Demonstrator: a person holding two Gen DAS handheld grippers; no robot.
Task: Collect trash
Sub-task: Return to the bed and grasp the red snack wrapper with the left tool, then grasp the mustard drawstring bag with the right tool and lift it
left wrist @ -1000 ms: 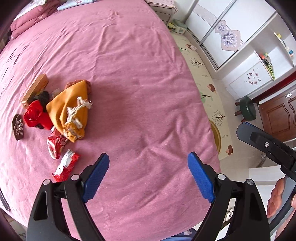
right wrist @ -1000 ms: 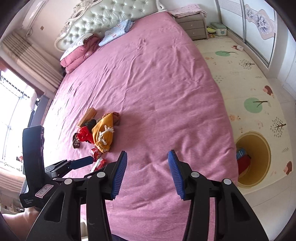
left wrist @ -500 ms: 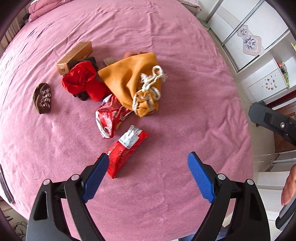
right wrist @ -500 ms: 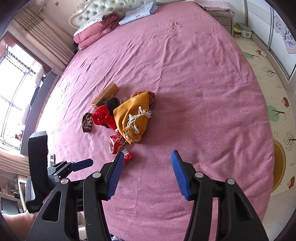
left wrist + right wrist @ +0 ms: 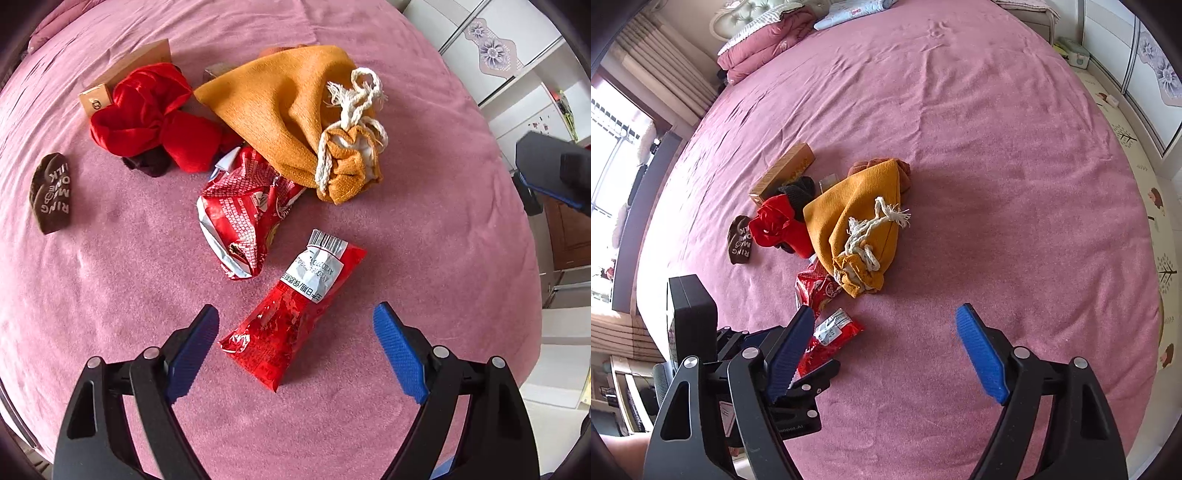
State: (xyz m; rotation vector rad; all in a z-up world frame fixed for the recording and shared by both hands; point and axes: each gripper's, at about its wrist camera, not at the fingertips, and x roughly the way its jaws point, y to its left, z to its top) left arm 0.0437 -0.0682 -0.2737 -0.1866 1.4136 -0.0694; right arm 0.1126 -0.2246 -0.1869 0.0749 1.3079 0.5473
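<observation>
Hovering wide over the red wrapper (image 5: 295, 314) — left gripper (image 5: 295, 347); right gripper (image 5: 886, 350) wide too.

So it's a bed with a pink cover (image 5: 424, 229), a bit wrinkled, filling most of both views. Lying on it in the left wrist view: a flat red wrapper (image 5: 291, 314) with a white barcode label at lower center, a crumpled red-and-white snack bag (image 5: 243, 214) just above it, and a mustard drawstring pouch (image 5: 295, 110) with a white cord at upper center. A red cloth (image 5: 151, 114) sits upper left, with a tan cardboard box (image 5: 125, 74) behind it. A small brown lettered piece (image 5: 50, 192) lies apart at the left edge. Folded pink bedding (image 5: 764, 40) is at the top left of the right wrist view.
</observation>
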